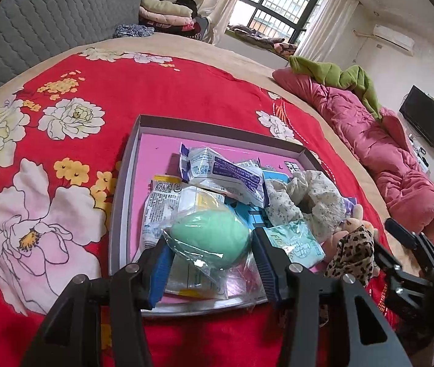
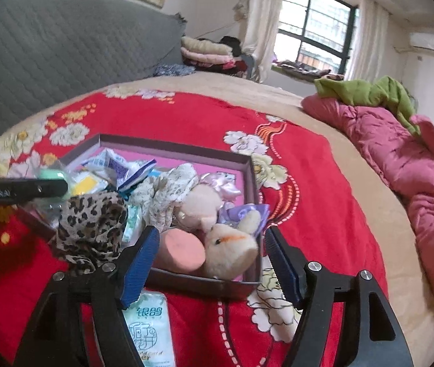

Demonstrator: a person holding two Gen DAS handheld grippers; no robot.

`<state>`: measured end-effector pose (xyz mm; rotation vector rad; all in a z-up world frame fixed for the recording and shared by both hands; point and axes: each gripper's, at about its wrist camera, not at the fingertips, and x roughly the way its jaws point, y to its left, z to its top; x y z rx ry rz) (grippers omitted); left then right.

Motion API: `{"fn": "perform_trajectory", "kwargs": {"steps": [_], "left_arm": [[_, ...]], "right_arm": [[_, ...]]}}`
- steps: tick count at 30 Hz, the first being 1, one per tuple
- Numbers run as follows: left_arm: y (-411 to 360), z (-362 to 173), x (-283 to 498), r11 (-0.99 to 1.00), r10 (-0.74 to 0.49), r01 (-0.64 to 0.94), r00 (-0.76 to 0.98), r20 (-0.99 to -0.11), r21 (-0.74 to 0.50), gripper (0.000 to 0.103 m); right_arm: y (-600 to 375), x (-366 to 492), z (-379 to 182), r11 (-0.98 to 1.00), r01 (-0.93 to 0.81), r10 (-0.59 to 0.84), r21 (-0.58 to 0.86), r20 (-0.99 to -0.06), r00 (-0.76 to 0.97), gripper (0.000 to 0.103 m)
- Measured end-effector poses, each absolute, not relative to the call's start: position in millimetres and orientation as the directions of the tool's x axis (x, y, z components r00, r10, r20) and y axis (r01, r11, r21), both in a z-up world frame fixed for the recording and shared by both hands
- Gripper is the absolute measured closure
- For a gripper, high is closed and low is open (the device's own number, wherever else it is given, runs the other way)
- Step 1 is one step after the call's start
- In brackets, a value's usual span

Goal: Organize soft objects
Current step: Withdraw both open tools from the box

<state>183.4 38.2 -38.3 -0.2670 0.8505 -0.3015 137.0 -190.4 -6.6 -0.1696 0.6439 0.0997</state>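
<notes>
A bed carries a red floral blanket (image 1: 161,91); a crumpled pink quilt (image 1: 400,159) lies along its edge at 3 o'clock, with a green cloth (image 1: 342,76) on the quilt's far end.

On the blanket sits a shallow grey box with a pink floor (image 1: 155,140), heaped with soft goods. In the left wrist view, printed plastic packets (image 1: 226,171) lie at its centre, a cream floral fabric bundle (image 1: 308,195) at 3 o'clock from them, and a leopard-print cloth (image 1: 354,253) drapes over the near rim at 4 o'clock.

The left gripper (image 1: 212,260) has its fingers clenched on a mint-green egg-shaped sponge in a clear bag (image 1: 213,238), just over the box's near edge.

The right gripper (image 2: 213,263) stands released, its fingers well apart on either side of a cream plush animal (image 2: 232,250) and a pink round sponge (image 2: 183,250) lying in the box's near corner; neither pad touches them. A tissue pack (image 2: 149,327) lies on the blanket at 6 o'clock, outside the box.
</notes>
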Motion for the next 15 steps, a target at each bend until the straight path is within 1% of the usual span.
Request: {"fn": "perform_trajectory", "kwargs": {"steps": [4, 15], "left_arm": [[37.7, -40.2, 187.5, 0.921, -0.372, 0.154, 0.615, -0.696, -0.357, 0.050], [41.5, -40.8, 189.6, 0.914, -0.383, 0.141, 0.611, -0.693, -0.380, 0.048]], "right_arm": [[-194.9, 132.5, 1.1, 0.985, -0.124, 0.031, -0.117, -0.592, 0.806, 0.030], [-197.1, 130.8, 0.7, 0.989, -0.111, 0.031, -0.096, -0.598, 0.801, 0.030]]}}
